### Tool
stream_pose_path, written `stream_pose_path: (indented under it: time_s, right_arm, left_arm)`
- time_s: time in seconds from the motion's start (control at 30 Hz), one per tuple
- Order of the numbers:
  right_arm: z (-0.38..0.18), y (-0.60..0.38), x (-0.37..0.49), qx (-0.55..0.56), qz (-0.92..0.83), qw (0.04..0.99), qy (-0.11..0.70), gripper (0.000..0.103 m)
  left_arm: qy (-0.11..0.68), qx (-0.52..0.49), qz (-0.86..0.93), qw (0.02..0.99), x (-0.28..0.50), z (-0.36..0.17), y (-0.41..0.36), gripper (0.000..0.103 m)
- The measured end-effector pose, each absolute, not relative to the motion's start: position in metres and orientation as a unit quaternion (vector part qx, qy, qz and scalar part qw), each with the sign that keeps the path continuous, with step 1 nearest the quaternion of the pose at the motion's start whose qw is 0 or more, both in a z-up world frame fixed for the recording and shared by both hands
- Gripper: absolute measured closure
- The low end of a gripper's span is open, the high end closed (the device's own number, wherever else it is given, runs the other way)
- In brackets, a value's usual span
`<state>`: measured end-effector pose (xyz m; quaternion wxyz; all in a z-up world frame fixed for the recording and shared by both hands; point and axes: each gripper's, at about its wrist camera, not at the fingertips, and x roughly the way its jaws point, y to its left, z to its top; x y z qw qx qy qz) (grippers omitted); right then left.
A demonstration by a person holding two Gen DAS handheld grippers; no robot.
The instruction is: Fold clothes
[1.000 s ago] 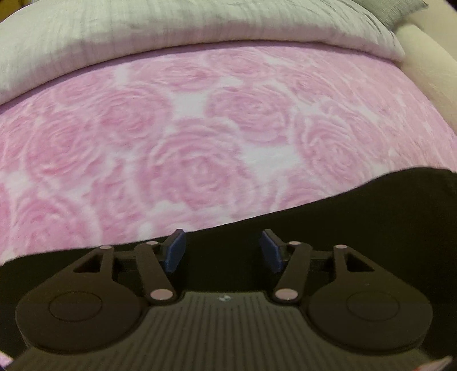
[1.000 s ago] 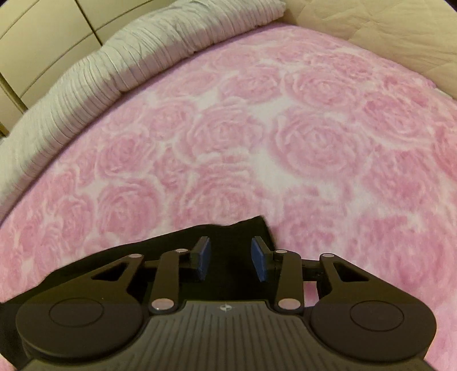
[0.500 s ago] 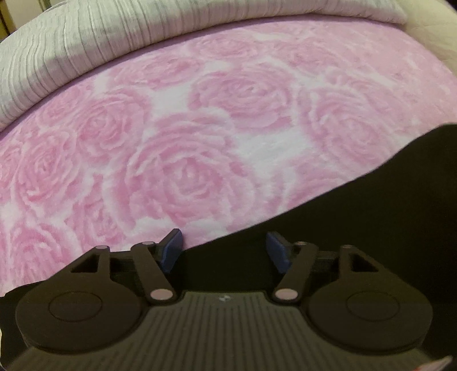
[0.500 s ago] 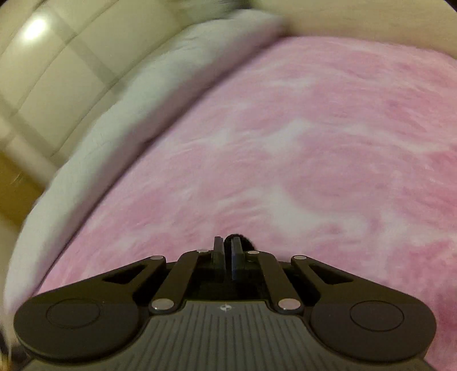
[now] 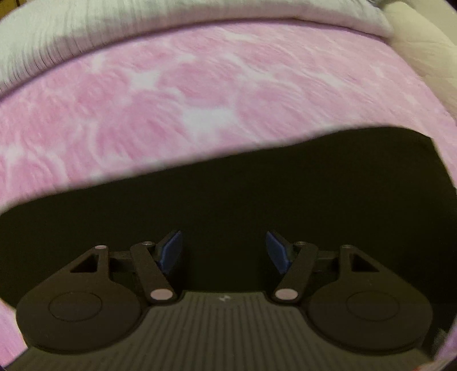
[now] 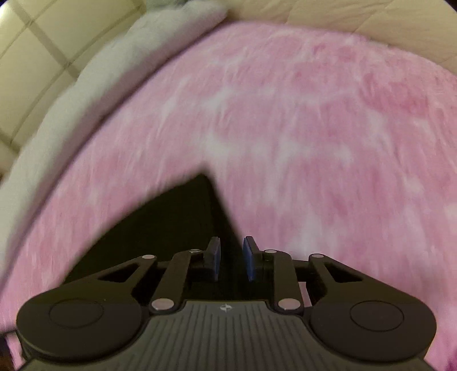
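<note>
- The left claw (image 5: 223, 251) hangs steeply down over the black garment (image 5: 257, 205), its blue pads (image 5: 170, 251) set well apart and closing a little; dark cloth shows beneath the gap, but the pads do not look pressed on it.
- The right claw (image 6: 231, 258) has its pads only a narrow gap apart and is opening; the garment's dark cloth (image 6: 177, 217) lies under and ahead of it, with nothing visibly pinched. My reading is that it is letting go of a corner it has just laid down.
- The garment lies flat on the bed. In the left view its far edge runs as a long slanted line across the frame; in the right view it ends in a pointed corner (image 6: 204, 178) just ahead of the claw.
- Judged from that, one fold looks laid and the next grip would be taken along an edge; black on black makes layers hard to tell apart.
- Beyond the garment, the pink rose-patterned blanket (image 5: 200, 108) is bare all the way back, leaving wide room to spread or drag cloth.
- Farther still, a ribbed pale duvet (image 5: 142, 25) borders the far side of the blanket, and a cream quilted cover (image 6: 357, 20) lies beyond it in the right view.
</note>
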<state>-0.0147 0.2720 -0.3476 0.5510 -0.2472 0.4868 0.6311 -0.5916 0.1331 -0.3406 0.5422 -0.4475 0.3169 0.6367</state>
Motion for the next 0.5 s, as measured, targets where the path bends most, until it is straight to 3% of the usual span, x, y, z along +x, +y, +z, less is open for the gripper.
stream_pose_path:
  time_s: [0.17, 0.33, 0.4, 0.5]
  right_arm:
    - [-0.378, 0.213, -0.025, -0.390, 0.570, 0.577, 0.435, 0.076]
    - [-0.345, 0.178, -0.029, -0.351, 0.588, 0.589, 0.429, 0.072]
    - [-0.335, 0.163, -0.045, -0.350, 0.613, 0.571, 0.419, 0.064]
    - [-0.355, 0.139, -0.072, -0.391, 0.619, 0.534, 0.423, 0.060]
  left_arm:
    - [0.325, -0.501, 0.633, 0.492, -0.563, -0.347, 0.069, 0.041]
    - [0.312, -0.539, 0.632, 0.461, -0.545, -0.345, -0.006, 0.039]
    - [0.314, -0.556, 0.623, 0.451, -0.537, -0.358, -0.034, 0.037]
    - [0.315, -0.572, 0.629, 0.422, -0.534, -0.382, -0.071, 0.037]
